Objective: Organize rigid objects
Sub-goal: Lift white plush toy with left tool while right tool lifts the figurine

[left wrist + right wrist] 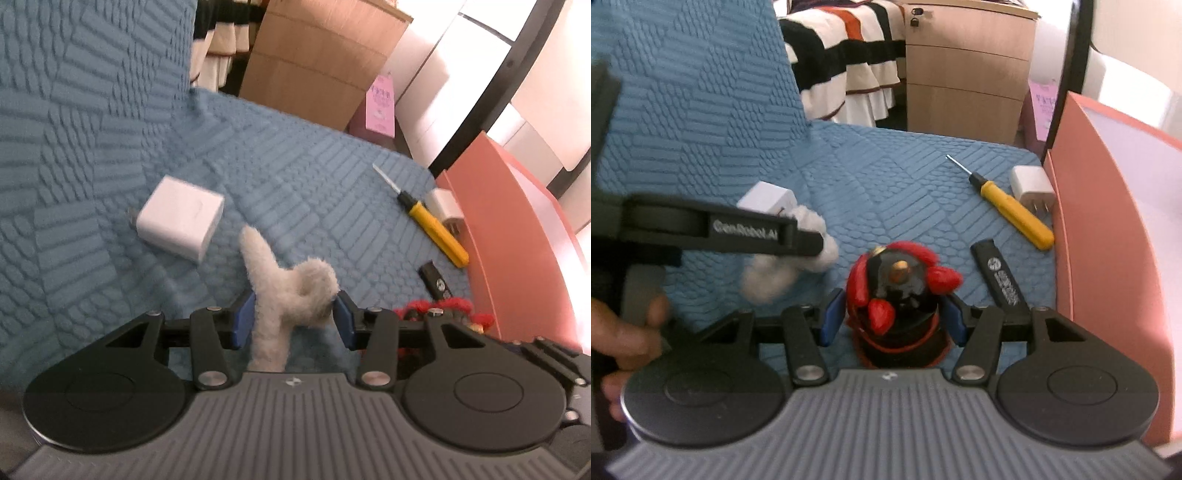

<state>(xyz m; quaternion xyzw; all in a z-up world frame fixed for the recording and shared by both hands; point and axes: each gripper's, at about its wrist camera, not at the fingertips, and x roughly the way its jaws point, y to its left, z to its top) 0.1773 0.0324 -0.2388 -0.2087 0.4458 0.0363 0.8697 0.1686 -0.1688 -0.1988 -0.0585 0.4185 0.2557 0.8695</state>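
Observation:
My left gripper [293, 325] is shut on a white fluffy plush toy [288, 295], with a blue pad against each side of it. The same toy [790, 266] shows in the right wrist view under one black finger [798, 240] of that gripper. My right gripper [894, 321] is shut on a black figure with red hair [897, 291], its pads pressed against both flanks. The figure's red tufts [454, 304] peek up at the lower right of the left wrist view. Both toys are over the blue quilted sofa seat [905, 192].
On the seat lie a white charger cube [181, 218], a yellow-handled screwdriver [1012, 210], a small white plug [1032, 186] and a black USB stick [1003, 275]. A salmon-pink box [1108, 221] stands at the right edge. A hand [628, 332] grips the left tool.

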